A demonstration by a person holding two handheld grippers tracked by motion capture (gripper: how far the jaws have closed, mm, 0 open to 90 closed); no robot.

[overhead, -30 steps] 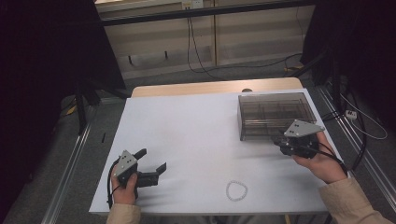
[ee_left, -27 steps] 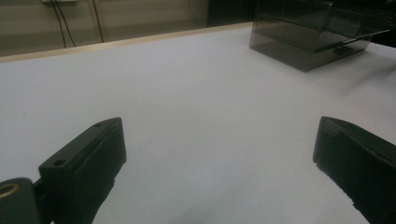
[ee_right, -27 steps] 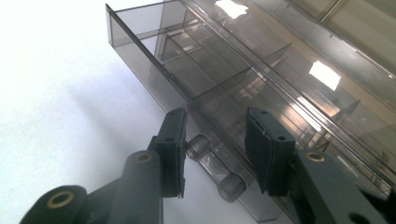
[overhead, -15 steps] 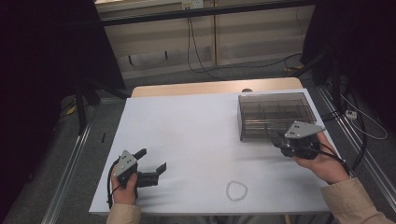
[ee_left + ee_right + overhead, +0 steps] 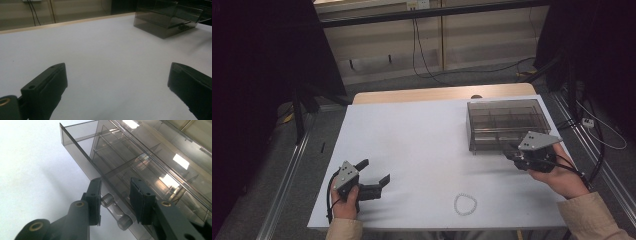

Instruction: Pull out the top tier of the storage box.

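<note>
Right gripper view: the right gripper [image 5: 115, 200] is seen with fingers parted around the clear cylindrical handle [image 5: 116, 212] of the smoky plastic drawer box [image 5: 506, 122] — near the tabletop's [image 5: 422, 150] right edge. The left gripper [image 5: 373, 172] is held wide open over bare white surface.

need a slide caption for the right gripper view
Right gripper with jaws open around the clear handle of a smoky plastic drawer box on a white table.

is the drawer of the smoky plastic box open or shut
Slightly open: the drawer front stands out from the box, the right tongs straddling its handle.
</note>
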